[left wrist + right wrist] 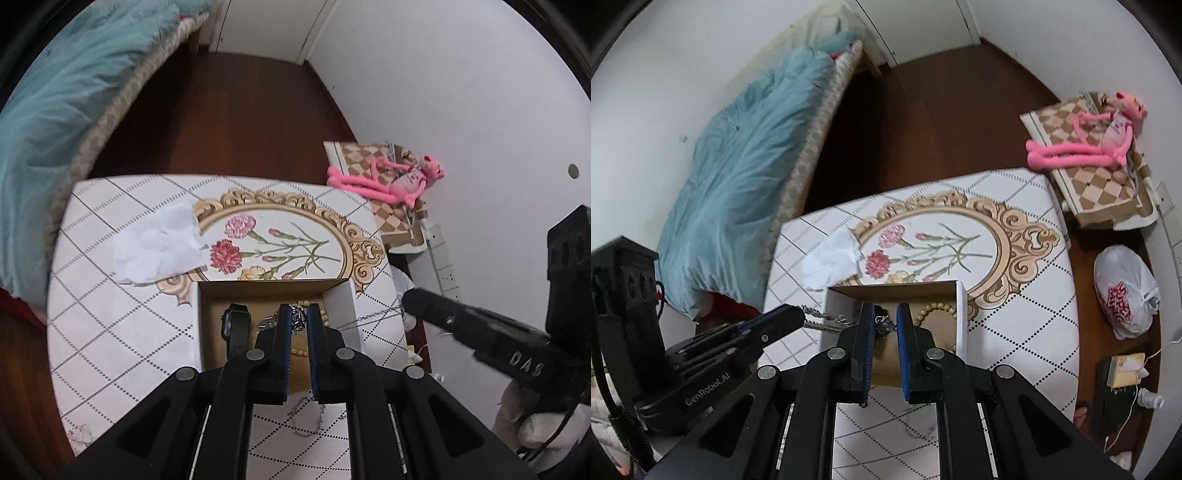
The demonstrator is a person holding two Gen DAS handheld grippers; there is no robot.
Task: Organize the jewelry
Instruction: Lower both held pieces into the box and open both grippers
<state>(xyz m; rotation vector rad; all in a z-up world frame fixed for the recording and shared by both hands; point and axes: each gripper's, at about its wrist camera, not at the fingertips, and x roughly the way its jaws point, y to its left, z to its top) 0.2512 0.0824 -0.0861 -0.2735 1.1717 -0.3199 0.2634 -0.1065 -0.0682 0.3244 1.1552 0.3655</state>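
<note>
An open cardboard box [343,299] [961,306] stands on the white table [110,295] [1034,295]. Inside lie a black smartwatch [236,325], a beaded bracelet [934,310] and a silver chain [299,317]. A silver chain [820,319] runs taut from the left gripper's tips [792,317] over the box's left wall toward the right gripper [884,321]. My left gripper [298,321] is nearly shut on the chain above the box. My right gripper also shows at the right in the left wrist view [410,299], with a thin chain [376,317] stretching from it.
A crumpled white tissue [159,247] [831,262] lies behind the box. A thin chain [310,421] lies on the table near the front. A bed with a blue blanket [55,110] stands left. A pink plush toy [391,181] lies on a checkered box. A white bag [1126,291] sits on the floor.
</note>
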